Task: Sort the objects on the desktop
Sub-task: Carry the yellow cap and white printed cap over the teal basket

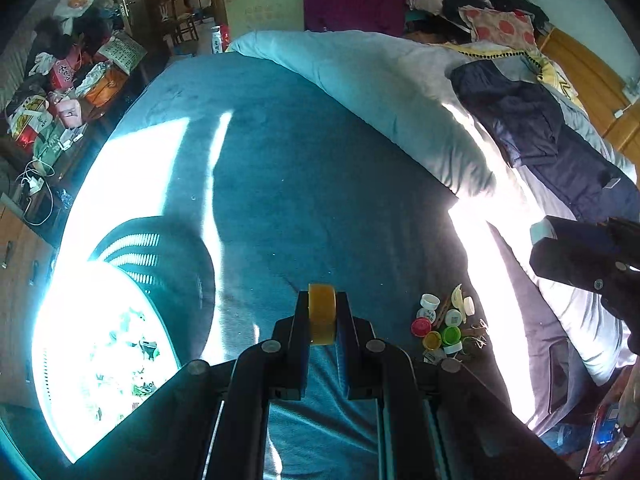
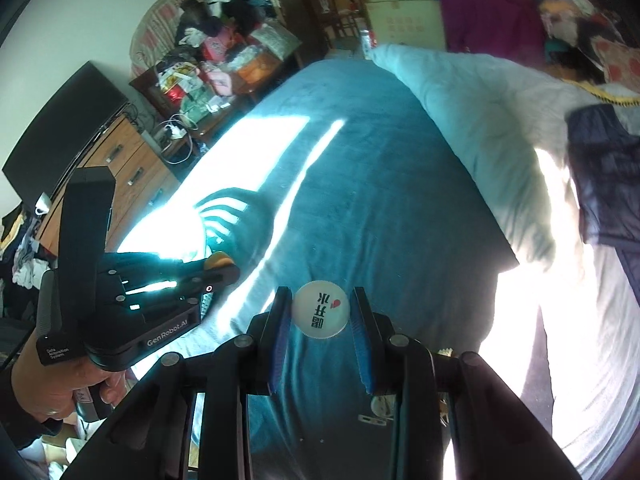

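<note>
left gripper (image 1: 322,316): closed on a roll of amber tape (image 1: 321,314); roll stands on edge between the two fingers, clear of the surface below.
right gripper (image 2: 322,314): closed on a white bottle cap (image 2: 322,314) with printed characters and a ribbed rim; flat face turned to the camera, blue pads (image 2: 280,344) pressing on either side of it.
surface: teal bedspread (image 1: 320,160), strong sun patches across it; both held items are up in the air above it.
remaining items: small cluster of caps (image 1: 442,328) lying on the bedspread, to the right of the left gripper in its view: red, yellow, green and white ones, packed close; a few small metal bits beside them, too small to tell.
basket (image 1: 120,320): white slotted basket at lower left in the left view, contents washed out by glare.
quilt (image 1: 380,92): pale, bunched along the right side of the bedspread, dark jacket (image 1: 532,128) on top.
left hand (image 2: 56,392): seen in the right view wrapped round the left gripper's handle.
</note>
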Available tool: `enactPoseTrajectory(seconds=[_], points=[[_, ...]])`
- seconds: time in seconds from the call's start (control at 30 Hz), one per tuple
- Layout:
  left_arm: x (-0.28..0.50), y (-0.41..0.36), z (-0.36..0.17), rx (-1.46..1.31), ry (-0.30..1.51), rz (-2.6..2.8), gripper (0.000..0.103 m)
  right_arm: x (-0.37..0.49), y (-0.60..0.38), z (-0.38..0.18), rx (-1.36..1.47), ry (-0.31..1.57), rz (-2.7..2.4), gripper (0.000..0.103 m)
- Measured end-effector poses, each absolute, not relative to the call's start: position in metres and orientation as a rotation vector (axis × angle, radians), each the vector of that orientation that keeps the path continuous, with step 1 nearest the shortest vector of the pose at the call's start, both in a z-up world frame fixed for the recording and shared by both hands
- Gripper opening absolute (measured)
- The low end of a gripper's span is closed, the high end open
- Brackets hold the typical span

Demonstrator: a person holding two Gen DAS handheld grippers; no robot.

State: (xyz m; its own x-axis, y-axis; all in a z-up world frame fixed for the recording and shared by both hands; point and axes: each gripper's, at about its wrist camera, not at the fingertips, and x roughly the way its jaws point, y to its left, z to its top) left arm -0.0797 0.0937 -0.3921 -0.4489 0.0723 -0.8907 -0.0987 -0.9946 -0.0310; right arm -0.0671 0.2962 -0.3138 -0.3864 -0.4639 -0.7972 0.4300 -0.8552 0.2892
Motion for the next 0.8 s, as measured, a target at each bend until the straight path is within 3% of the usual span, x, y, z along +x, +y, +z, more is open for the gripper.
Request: enactPoseTrajectory(seconds=[0.8], points=[[-0.043, -0.077, -0.357, -1.638, -0.121, 2.788, 0.011, -0.052, 0.117, -0.277, 1.18, 0.088, -2.024, 0.029]])
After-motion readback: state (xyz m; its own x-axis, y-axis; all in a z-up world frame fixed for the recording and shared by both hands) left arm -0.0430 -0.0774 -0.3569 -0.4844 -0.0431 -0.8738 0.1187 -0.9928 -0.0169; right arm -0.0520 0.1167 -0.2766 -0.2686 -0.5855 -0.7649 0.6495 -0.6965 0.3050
